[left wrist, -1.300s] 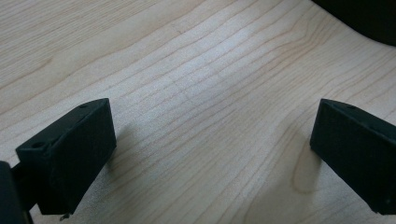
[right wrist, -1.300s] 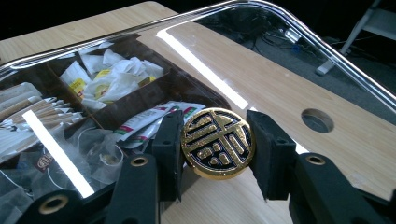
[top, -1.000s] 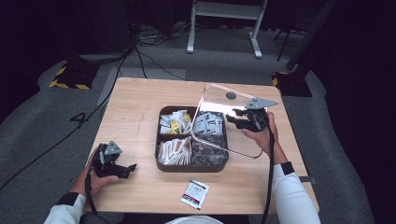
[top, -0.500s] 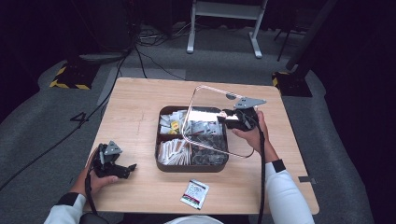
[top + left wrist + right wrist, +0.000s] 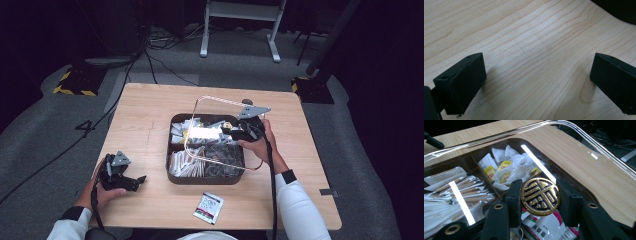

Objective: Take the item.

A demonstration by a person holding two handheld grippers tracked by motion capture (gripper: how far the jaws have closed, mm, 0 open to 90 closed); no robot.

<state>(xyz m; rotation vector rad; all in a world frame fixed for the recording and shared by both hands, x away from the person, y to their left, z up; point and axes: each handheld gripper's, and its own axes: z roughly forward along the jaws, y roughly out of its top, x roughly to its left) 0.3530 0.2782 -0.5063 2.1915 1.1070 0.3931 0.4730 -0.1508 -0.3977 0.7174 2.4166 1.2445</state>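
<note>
Two black fingers [image 5: 515,202] of the right gripper [image 5: 540,197] were clamped on the round gold-patterned knob [image 5: 540,196] of a clear lid [image 5: 220,131], which hung tilted above the dark compartment box [image 5: 204,178]. Beyond those fingers lay white and yellow sachets [image 5: 506,167], with wrapped sticks [image 5: 461,188] beside them. Below the knob sat what looked like a pink-edged packet [image 5: 546,225]. Apart stood the left gripper's [image 5: 536,85] fingers, nothing but bare wooden table [image 5: 534,50] between them.

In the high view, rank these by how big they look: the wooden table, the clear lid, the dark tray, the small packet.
1. wooden table
2. clear lid and dark tray: too alike to rank, and the lid is raised and tilted
3. small packet
</note>
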